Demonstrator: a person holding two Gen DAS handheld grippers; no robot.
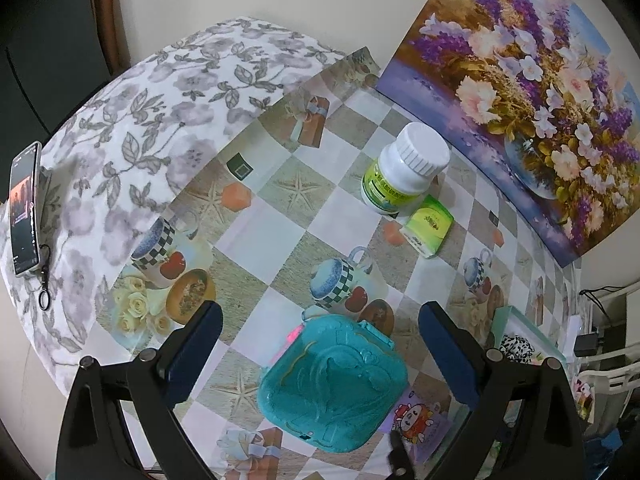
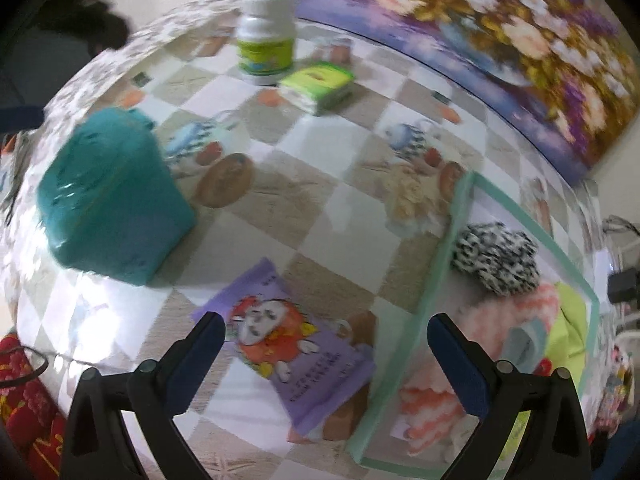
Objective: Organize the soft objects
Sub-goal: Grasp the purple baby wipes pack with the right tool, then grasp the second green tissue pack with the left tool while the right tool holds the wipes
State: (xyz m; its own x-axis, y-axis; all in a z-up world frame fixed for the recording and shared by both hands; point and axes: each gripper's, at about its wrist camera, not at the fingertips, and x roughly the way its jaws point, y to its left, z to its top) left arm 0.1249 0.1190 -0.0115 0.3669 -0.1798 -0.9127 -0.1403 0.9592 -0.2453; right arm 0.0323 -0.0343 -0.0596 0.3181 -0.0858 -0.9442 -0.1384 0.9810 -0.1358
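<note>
A: Left gripper (image 1: 320,344) spread wide, holding nothing, above a glossy teal plastic case (image 1: 334,380) with rounded corners.

B: Right gripper (image 2: 326,354) released too, over a flat purple cartoon packet (image 2: 292,344). Fuzzy black-and-white scrunchie (image 2: 496,260) and fluffy pink cloth (image 2: 432,412) inside the clear tray (image 2: 452,240) at three o'clock.

A: Visible only from left: phone (image 1: 25,208) at nine o'clock on floral fabric (image 1: 132,120).

One teal case (image 1: 332,380), one white bottle (image 1: 404,168), one tissue pack (image 1: 428,226), one purple packet (image 2: 296,344), one phone (image 1: 25,208).
</note>
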